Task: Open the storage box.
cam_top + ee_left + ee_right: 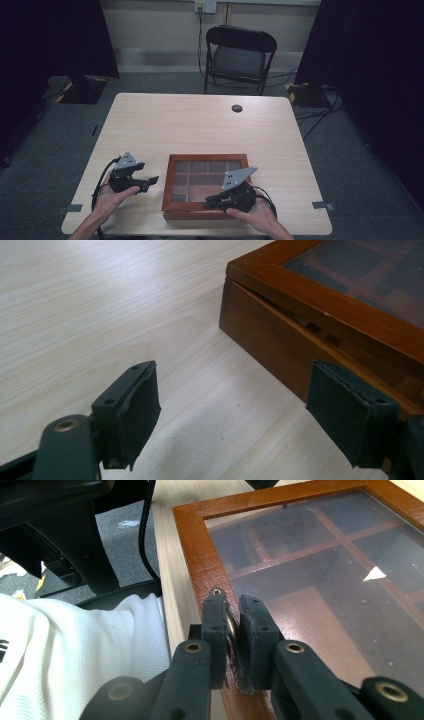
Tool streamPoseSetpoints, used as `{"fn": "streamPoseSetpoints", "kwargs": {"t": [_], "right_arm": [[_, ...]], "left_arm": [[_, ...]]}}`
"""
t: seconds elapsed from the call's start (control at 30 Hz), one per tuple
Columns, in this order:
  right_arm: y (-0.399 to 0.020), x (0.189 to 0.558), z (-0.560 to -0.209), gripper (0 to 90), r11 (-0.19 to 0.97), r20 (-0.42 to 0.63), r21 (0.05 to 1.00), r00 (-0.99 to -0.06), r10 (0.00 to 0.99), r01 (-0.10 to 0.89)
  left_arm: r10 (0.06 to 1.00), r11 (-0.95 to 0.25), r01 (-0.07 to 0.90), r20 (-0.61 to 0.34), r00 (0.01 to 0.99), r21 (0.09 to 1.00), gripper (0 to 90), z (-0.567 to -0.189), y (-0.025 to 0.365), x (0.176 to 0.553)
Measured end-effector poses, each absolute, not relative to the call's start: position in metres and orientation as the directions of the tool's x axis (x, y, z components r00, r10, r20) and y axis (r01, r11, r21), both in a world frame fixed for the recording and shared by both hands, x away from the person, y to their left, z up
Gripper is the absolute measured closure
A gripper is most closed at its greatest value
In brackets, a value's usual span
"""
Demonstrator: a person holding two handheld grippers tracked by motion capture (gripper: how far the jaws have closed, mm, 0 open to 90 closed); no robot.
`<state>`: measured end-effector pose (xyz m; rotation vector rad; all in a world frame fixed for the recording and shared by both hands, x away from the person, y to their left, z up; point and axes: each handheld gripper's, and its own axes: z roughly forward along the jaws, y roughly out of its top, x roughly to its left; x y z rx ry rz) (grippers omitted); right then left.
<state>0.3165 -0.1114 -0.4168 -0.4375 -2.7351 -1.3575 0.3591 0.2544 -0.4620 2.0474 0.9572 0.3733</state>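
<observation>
A brown wooden box (170,181) with a glass lid and several compartments sits at the table's near edge. My right gripper (209,202) rests on its front rim. In the right gripper view, the right gripper (231,625) is shut on a small metal lid handle (218,592) fixed to the lid frame (200,550). My left gripper (149,180) stands open just left of the box. In the left gripper view, the left gripper (235,415) faces the box's side wall (280,345), with nothing between its pads. A thin gap shows under the lid there.
The pale wooden table (200,125) has a round cable hole (237,108) at the back. A black folding chair (240,55) stands beyond it. White clothing (75,650) is close to the right gripper. Dark curtains flank both sides.
</observation>
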Motion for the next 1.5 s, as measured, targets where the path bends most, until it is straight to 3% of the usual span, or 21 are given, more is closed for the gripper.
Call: {"fn": "streamPoseSetpoints", "kwargs": {"t": [1.13,1.5], "right_arm": [[-0.107,0.332,-0.381,82.3,0.571,0.195,0.768,-0.956,0.221,0.289],[-0.107,0.332,-0.380,82.2,0.570,0.188,0.772,-0.957,0.222,0.283]], "left_arm": [[0.641,-0.402,0.431,-0.087,0.762,0.808,19.1,-0.458,0.239,0.349],[0.612,-0.365,0.416,-0.122,0.781,0.833,18.7,-0.455,0.231,0.347]]}}
